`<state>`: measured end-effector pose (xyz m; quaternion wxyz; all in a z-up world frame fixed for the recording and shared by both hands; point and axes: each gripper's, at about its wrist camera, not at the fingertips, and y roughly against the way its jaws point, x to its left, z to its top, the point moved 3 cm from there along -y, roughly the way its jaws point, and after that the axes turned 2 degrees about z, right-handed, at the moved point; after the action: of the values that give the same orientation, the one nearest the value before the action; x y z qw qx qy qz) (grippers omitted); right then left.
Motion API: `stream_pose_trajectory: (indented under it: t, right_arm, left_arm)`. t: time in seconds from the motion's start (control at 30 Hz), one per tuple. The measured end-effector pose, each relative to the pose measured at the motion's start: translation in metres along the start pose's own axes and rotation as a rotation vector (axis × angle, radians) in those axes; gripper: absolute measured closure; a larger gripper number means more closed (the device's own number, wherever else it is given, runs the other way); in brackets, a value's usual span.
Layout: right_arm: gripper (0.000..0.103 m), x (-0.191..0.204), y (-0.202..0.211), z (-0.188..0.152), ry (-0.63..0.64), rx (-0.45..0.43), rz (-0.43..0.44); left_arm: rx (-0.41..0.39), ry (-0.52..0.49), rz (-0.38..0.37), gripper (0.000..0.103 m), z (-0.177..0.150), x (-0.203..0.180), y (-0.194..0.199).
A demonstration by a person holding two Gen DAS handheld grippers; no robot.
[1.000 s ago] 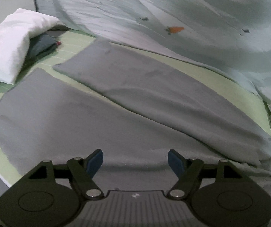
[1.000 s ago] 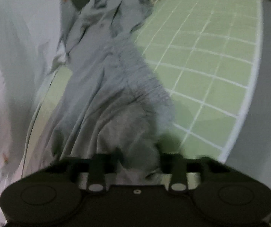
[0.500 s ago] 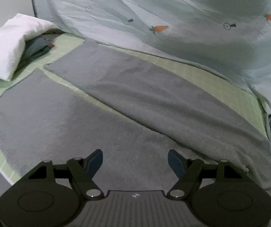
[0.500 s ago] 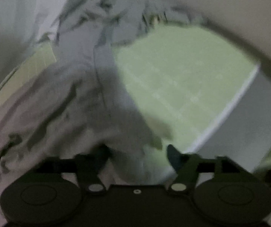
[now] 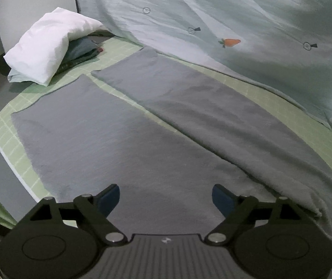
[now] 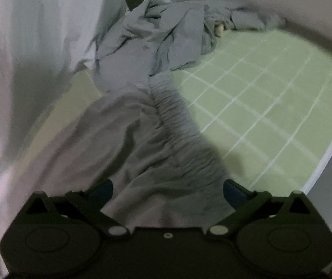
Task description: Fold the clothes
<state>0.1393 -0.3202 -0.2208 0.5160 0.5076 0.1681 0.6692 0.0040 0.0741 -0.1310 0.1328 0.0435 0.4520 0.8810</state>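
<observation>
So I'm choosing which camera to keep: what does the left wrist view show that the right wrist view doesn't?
Left wrist only: both trouser legs spread flat, a white pillow, the carrot-print sheet. Right wrist only: the gathered waistband and a crumpled grey-blue garment. Both: grey trousers on the green checked bed sheet, with opening tongs, left and right, holding nothing.

A green checked bed sheet [image 5: 15, 158] carries grey trousers [image 5: 124, 144], a white pillow [image 5: 47, 46] and a carrot-print quilt [image 5: 247, 23].

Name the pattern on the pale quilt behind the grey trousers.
Small orange carrots on the pale green quilt, clearest in the left wrist view.
</observation>
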Motion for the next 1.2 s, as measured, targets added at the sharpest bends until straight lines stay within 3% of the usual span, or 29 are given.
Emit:
stream_pose_trajectory:
  t: [0.23,0.4,0.57,0.8,1.2]
  right_arm:
    - [0.0,-0.006,0.031,-0.033,-0.161,-0.073,0.037]
    - [0.0,-0.001,0.051,-0.066,-0.196,-0.108,-0.008]
    - [0.0,0.008,0.051,-0.105,-0.254,-0.078,-0.026]
    - [0.0,0.028,0.032,-0.165,-0.313,-0.006,-0.031]
    - [0.0,0.066,0.024,-0.206,-0.274,-0.075,-0.14]
  left_arm:
    - [0.01,0.044,-0.02,0.015,0.01,0.051,-0.011]
    - [0.025,0.128,-0.052,0.015,0.021,0.099,-0.022]
    - [0.042,0.145,-0.063,0.015,0.032,0.145,-0.035]
    - [0.079,0.243,-0.058,0.015,0.054,0.208,-0.062]
    - [0.14,0.3,-0.013,0.015,0.078,0.281,-0.124]
